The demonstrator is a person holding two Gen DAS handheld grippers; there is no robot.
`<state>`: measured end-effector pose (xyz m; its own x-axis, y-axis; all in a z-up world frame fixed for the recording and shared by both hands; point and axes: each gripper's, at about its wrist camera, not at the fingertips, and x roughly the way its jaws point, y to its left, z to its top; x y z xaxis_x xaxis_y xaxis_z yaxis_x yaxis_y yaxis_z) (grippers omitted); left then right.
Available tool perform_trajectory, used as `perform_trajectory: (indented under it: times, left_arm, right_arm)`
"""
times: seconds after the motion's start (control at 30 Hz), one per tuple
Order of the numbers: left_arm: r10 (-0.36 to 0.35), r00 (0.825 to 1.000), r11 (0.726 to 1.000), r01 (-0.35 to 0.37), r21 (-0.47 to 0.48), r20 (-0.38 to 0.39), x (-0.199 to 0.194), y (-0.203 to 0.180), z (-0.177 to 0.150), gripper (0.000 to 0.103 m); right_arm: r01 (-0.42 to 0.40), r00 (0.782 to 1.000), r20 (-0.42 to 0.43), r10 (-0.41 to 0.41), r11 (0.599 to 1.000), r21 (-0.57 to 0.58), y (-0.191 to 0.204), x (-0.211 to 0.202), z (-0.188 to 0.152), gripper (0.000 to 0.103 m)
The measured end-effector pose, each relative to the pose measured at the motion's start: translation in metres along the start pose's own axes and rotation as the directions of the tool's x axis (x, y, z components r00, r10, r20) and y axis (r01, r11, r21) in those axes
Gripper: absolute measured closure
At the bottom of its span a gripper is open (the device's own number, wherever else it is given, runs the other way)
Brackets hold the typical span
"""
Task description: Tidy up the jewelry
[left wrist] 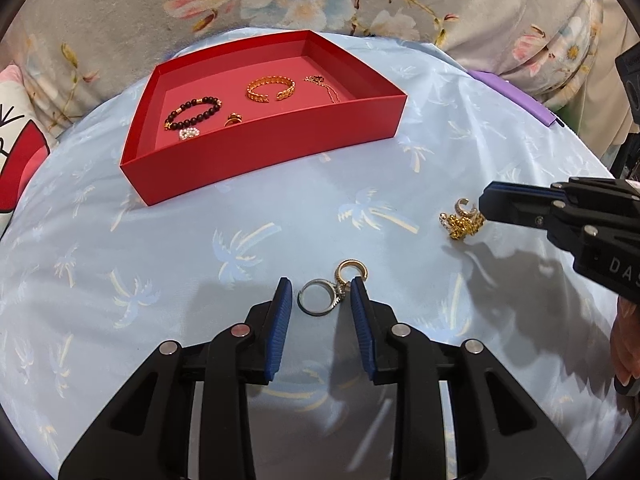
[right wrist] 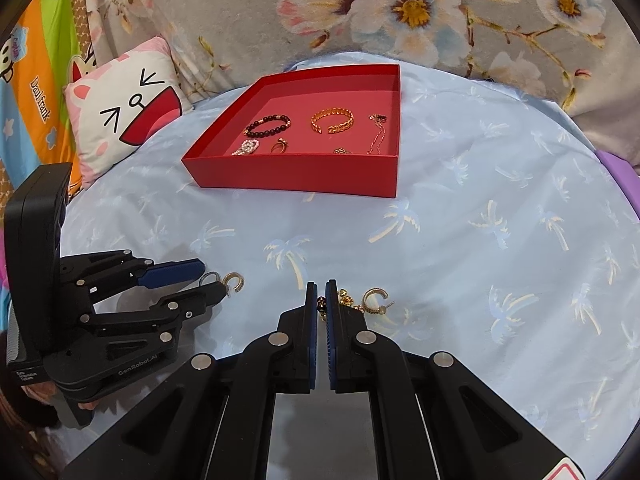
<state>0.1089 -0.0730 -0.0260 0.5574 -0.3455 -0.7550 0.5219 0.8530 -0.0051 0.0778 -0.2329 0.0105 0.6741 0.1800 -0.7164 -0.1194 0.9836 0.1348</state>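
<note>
My left gripper [left wrist: 321, 284] stands open on the blue palm-print cloth [left wrist: 160, 260], with a silver ring [left wrist: 318, 300] lying flat between its blue pads, untouched. A gold hoop earring [left wrist: 351, 270] rests just beyond that ring. To the right, my right gripper [right wrist: 321, 284] is shut on a gold bead chain [right wrist: 321, 305], whose loose beads [left wrist: 460, 228] spill onto the cloth. Another gold hoop [right wrist: 374, 300] lies beside them. Further back, the red tray [left wrist: 260, 160] holds a black bead bracelet [left wrist: 192, 114], a gold cuff [left wrist: 270, 90], a thin chain [left wrist: 324, 88] and small pieces.
A floral blanket [right wrist: 400, 20] rises behind the tray. A cat-face pillow [right wrist: 128, 120] leans at the back left, and a purple object [left wrist: 516, 96] sits at the cloth's right edge. A hand [left wrist: 628, 344] shows at the right rim.
</note>
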Motion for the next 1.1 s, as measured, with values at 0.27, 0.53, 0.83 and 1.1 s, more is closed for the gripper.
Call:
perform_trajectory:
  times: [0.27, 0.53, 0.83, 1.1]
  left_arm:
    - [-0.021, 1.000, 1.000, 0.021, 0.010, 0.002, -0.001, -0.003, 0.000, 0.079]
    - [-0.065, 0.998, 0.998, 0.065, -0.020, 0.010, -0.017, 0.000, 0.008, 0.079]
    - [-0.030, 0.996, 0.998, 0.034, -0.050, 0.083, -0.061, 0.036, 0.039, 0.079]
    - [0.001, 0.990, 0.996, 0.012, -0.088, 0.144, -0.071, 0.089, 0.102, 0.079]
  right_arm:
    - [-0.006, 1.000, 0.010, 0.006, 1.000, 0.000, 0.002, -0.003, 0.001, 0.099]
    - [-0.029, 0.996, 0.089, 0.028, 1.000, 0.010, 0.002, -0.033, 0.020, 0.099]
    - [0.006, 0.986, 0.165, -0.003, 1.000, -0.019, 0.006, -0.066, 0.071, 0.099]
    - [0.051, 0.978, 0.202, -0.044, 0.998, -0.032, 0.010, -0.043, 0.152, 0.099]
